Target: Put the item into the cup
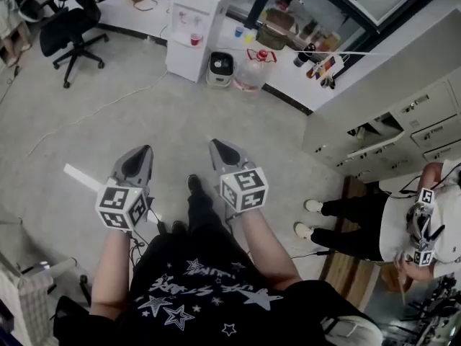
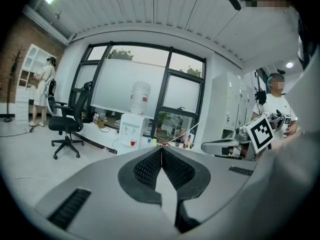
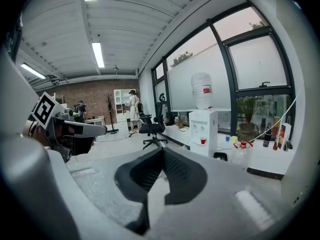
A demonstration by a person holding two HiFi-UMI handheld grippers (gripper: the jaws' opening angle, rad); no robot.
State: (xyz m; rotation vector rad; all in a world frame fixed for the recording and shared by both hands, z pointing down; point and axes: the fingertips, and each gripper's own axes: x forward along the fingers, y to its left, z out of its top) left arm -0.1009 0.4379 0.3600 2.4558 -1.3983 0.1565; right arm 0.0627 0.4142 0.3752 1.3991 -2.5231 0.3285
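The grey matt plastic left gripper [image 2: 161,149] and grey matt plastic right gripper [image 3: 161,151] carry black ribbed pads [image 2: 147,168]; the pale speckled floor [image 1: 180,121] looks smooth, faintly glossy; the black star-printed shirt [image 1: 194,280] is cloth

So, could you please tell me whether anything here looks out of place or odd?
Nothing looks spilled or broken. The odd part: the grey left gripper and grey right gripper are both shut on nothing, held above the grey floor, with no table before them.
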